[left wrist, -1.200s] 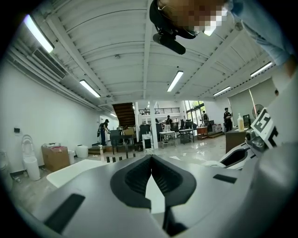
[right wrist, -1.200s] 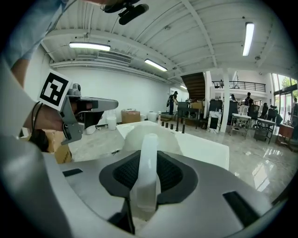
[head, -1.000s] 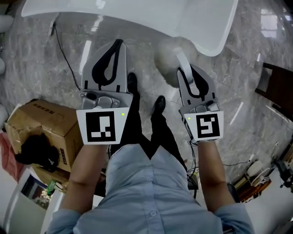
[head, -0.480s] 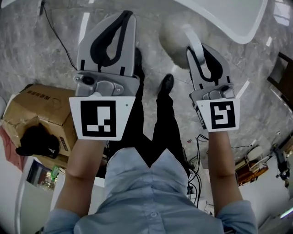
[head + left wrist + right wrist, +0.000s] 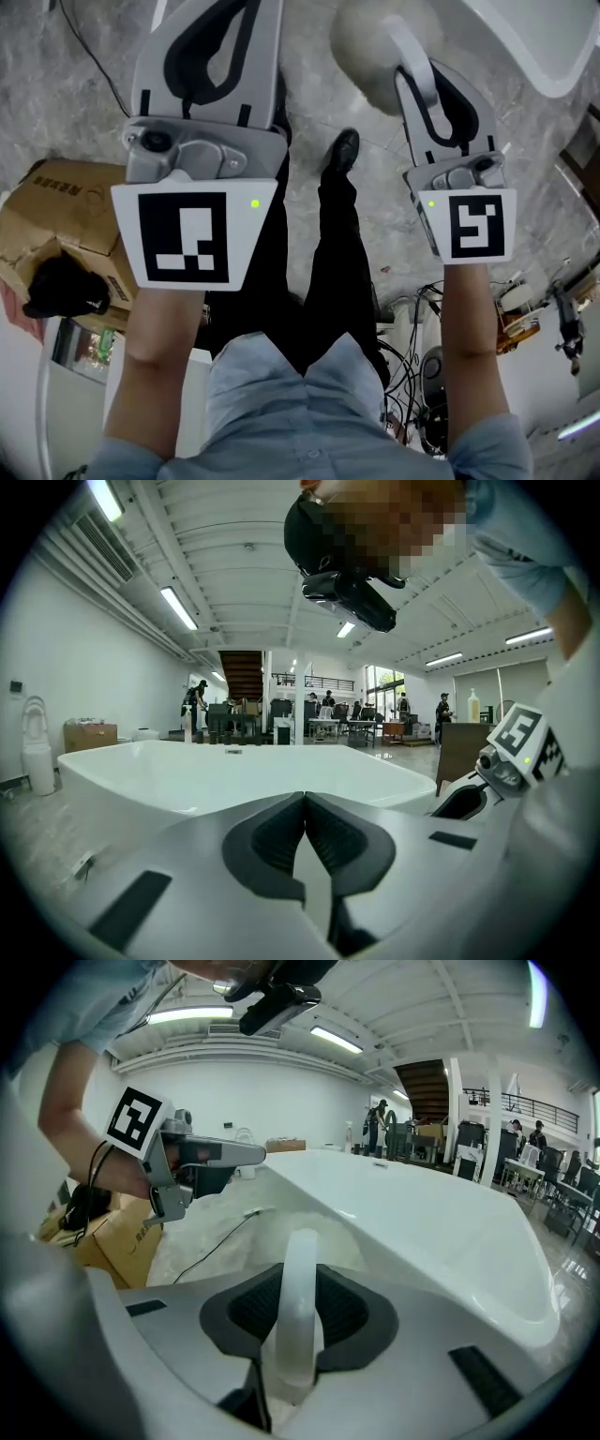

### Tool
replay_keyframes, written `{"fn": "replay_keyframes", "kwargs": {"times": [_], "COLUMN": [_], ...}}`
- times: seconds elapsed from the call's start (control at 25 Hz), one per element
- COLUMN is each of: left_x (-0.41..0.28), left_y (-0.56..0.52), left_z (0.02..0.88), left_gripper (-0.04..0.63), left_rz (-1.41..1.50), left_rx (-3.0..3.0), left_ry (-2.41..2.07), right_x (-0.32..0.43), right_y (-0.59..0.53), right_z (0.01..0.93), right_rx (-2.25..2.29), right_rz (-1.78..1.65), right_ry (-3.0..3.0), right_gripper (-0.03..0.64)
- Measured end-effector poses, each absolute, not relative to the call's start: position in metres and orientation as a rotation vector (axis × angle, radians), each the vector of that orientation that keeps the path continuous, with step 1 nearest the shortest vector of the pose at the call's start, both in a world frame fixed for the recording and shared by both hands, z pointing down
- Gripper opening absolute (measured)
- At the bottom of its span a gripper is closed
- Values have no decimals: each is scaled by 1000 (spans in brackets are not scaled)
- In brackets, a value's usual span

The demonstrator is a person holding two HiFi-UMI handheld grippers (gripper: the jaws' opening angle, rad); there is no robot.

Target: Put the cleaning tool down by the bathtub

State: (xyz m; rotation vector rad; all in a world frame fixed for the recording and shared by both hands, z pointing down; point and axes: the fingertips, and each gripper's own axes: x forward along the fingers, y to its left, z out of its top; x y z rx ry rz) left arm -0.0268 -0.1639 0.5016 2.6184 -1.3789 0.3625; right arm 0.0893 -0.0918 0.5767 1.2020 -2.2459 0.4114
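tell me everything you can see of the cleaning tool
The cleaning tool has a fluffy, rounded off-white head and a curved, white, plastic-looking handle. The right gripper is shut on the handle, with the head out ahead over the marble floor beside the white bathtub. Whether the head touches the floor is unclear.

The head view looks steeply down onto the left gripper (image 5: 220, 28) and right gripper (image 5: 422, 80). Each gripper view looks close along its jaws toward the glossy white bathtub (image 5: 234, 771), which all three views share.

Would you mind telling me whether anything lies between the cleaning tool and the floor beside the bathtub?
Nothing visible does. The right gripper holds the cleaning tool by its handle, fluffy head over bare marble floor beside the bathtub; a black cable lies off to the left.
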Motion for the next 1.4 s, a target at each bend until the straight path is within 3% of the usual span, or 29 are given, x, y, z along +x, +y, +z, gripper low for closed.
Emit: {"fn": "replay_keyframes", "kwargs": {"times": [0.56,1.4], "left_x": [-11,-22], "left_y": [-154,-161], "left_z": [644,803], "left_gripper": [15,15], "left_rz": [339,433], "left_rx": [2639,2686], "left_ry": [-1310,-1360], "right_x": [93,93], "right_y": [-79,-70], "right_z": [729,863], "right_rx": [1101,956], "right_rz": [413,358], "right_ry": [-2237,-2213], "right_gripper": [107,107]}}
